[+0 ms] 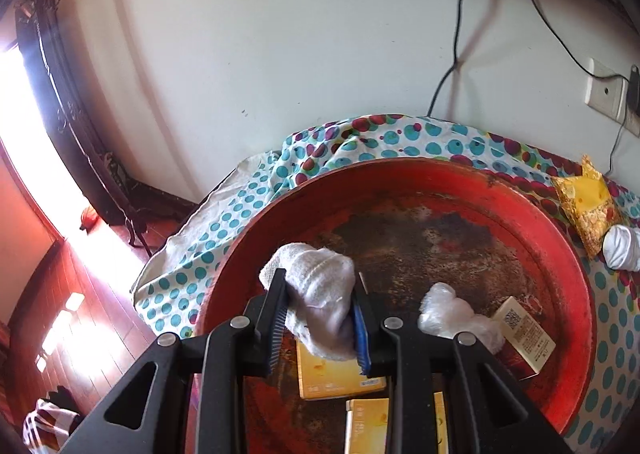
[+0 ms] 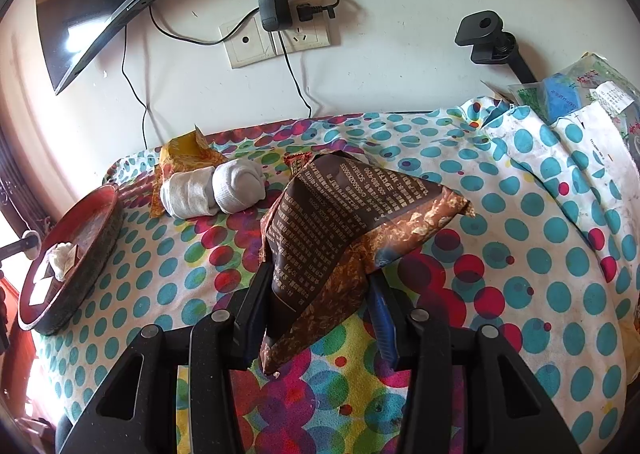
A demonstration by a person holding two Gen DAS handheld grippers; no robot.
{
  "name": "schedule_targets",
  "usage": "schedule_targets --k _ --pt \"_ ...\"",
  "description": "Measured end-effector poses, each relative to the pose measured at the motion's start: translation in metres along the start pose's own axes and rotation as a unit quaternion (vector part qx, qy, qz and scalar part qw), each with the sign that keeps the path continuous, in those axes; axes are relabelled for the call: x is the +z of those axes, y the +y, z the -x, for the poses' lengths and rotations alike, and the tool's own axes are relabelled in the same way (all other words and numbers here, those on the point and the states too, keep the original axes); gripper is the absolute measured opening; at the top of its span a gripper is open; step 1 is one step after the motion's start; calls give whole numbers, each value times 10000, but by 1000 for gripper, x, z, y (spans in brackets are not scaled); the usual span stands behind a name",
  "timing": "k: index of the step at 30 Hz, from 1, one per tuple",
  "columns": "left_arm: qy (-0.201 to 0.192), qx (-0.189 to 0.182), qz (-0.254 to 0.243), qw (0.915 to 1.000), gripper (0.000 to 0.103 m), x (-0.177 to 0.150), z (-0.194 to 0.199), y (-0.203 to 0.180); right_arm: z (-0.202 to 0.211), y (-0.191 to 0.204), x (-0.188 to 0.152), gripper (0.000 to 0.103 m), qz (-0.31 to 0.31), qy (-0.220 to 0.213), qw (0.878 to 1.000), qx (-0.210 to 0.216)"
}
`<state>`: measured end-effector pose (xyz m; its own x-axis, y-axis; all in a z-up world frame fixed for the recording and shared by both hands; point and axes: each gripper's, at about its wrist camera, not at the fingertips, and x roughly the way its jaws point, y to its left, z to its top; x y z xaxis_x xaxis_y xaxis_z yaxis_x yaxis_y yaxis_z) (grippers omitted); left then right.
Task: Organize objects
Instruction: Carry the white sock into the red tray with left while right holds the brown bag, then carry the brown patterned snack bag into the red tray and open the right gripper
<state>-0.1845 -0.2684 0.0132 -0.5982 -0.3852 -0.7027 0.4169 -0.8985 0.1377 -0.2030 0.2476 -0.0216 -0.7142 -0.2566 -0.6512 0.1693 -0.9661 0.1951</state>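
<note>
**Sock roll over the red tray, more left on the cloth**

Sock roll (image 1: 320, 294) squeezed tight in left claw (image 1: 320, 318), above red tray (image 1: 400, 174). Long side aimed up and away. Brown snack bag (image 2: 340, 238) pinched in right claw (image 2: 320, 294), over the dotted cloth (image 2: 520, 254), tip up. Boxes already in. Two socks (image 2: 216, 186) still waiting.

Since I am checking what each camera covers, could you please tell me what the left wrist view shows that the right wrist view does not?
Only the left wrist view: the left gripper shut on a white sock above the red tray, and yellow boxes lying in the tray.

Only the right wrist view: the right gripper holding a brown snack bag, and a black clamp by the wall.

Both: the tray, the dotted cloth, a yellow packet, a rolled sock beside it, the wall socket.
</note>
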Motion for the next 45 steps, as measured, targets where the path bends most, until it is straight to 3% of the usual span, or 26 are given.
schedule_targets --k 7,14,22,27,30,32,33,34,36,40,45 --pt "261 127 35 9996 29 -27 -4 36 -3 -5 0 43 -148 69 9998 118" --pt "664 -185 -185 9975 29 -39 -23 19 -2 -2 0 43 -115 59 9999 87" --pt "856 -355 148 9956 28 1 -65 7 -2 5 0 43 103 71 9999 -43" --pt "882 -455 243 9948 29 22 -69 4 -3 5 0 43 118 97 9999 -56" --pt "819 -360 188 9958 36 22 -69 8 -3 5 0 43 127 98 9999 -59" --pt "890 -375 238 9950 60 18 -71 15 -3 5 0 43 141 103 9998 -73" --pt "912 -382 263 9947 80 15 -71 18 -3 6 0 43 152 101 9998 -80" --pt "837 -375 281 9954 84 12 -66 20 -3 6 0 43 156 97 9998 -81" --pt "623 -449 223 9968 84 7 -53 21 -4 7 0 43 170 98 9998 -99" --pt "133 -131 -130 9997 84 -5 -20 13 -3 8 0 43 214 96 9996 -126" --pt "-233 -183 -385 9988 84 -27 14 -10 -2 9 0 43 285 80 9994 -159"
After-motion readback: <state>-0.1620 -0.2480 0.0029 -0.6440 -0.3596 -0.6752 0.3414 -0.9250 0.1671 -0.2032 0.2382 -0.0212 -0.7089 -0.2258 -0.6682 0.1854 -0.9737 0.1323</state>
